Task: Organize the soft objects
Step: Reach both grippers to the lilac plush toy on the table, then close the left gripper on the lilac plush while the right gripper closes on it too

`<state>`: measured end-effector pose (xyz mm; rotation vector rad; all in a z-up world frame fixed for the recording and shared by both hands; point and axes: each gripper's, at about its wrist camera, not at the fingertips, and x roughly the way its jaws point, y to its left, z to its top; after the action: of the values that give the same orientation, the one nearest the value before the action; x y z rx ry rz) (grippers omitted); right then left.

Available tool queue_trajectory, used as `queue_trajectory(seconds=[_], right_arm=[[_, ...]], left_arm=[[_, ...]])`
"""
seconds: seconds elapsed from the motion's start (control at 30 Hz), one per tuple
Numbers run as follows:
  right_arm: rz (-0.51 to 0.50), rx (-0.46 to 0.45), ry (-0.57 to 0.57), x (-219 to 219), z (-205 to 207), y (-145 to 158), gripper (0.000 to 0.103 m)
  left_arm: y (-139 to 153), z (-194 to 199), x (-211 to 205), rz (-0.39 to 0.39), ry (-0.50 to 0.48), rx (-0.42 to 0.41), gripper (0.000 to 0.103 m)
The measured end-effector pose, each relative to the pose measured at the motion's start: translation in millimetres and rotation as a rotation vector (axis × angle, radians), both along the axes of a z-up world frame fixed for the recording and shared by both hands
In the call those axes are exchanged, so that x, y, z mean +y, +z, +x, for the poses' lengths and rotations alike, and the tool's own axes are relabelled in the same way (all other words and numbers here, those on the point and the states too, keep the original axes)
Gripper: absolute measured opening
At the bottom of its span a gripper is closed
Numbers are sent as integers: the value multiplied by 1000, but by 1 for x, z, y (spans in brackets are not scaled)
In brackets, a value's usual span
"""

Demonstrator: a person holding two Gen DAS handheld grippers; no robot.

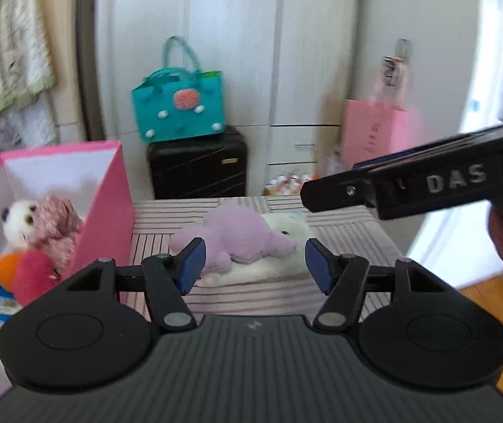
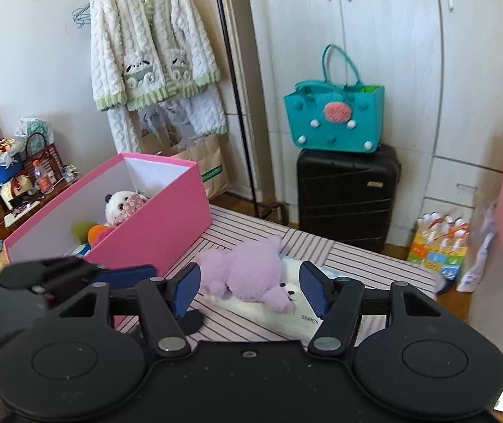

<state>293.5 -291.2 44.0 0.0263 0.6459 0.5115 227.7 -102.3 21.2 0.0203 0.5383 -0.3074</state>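
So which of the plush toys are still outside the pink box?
Two: the purple plush and the white bear plush beneath it, both lying on the striped surface. The panda plush sits inside the pink box.

— How many plush toys lie on the striped surface [image 2: 251, 320]?
— Two: one purple plush [image 2: 248, 269] and one white plush [image 2: 295, 298] under it.
— And boxes?
— One pink box [image 2: 152, 232]. One panda toy [image 2: 114, 206] shows inside; the rest I can't count.
— Bags?
— One teal bag [image 2: 334, 120] on one black suitcase [image 2: 346, 194].
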Motion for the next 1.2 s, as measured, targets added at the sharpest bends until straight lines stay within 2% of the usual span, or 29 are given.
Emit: queue_trajectory(seconds=[0.17, 0.2, 0.27, 0.37, 0.47, 0.57, 0.7, 0.77, 0.8, 0.83, 0.93, 1.07, 1.2], right_arm=[[70, 68, 40, -5, 34, -21, 67], [69, 83, 41, -4, 42, -26, 67], [58, 107, 40, 1, 54, -35, 67], [74, 149, 45, 5, 74, -48, 67], [81, 190, 55, 10, 93, -62, 67], [77, 221, 60, 15, 105, -73, 67], [121, 252, 90, 15, 111, -80, 67], [132, 249, 106, 13, 110, -81, 58], [151, 254, 116, 11, 109, -81, 49], [156, 256, 119, 10, 108, -81, 47], [129, 229, 121, 8, 102, -79, 45], [150, 248, 115, 1, 101, -82, 46], [156, 256, 92, -5, 101, -82, 46]], left_arm=[[-31, 35, -5, -82, 123, 51, 65], [-34, 39, -4, -88, 148, 43, 67], [-39, 45, -6, -52, 196, 14, 67], [-46, 54, -7, -35, 204, 35, 69], [-49, 59, -6, -42, 191, 52, 76], [-52, 65, -5, -48, 194, 59, 79], [-57, 75, -9, -33, 187, 78, 84], [-58, 76, -9, -36, 186, 75, 86], [-58, 76, -9, -37, 186, 75, 87], [-58, 77, -9, -35, 188, 76, 87], [-61, 79, -7, -58, 175, 88, 86], [-68, 80, -4, -108, 123, 138, 77], [-69, 73, -5, -116, 117, 94, 64]])
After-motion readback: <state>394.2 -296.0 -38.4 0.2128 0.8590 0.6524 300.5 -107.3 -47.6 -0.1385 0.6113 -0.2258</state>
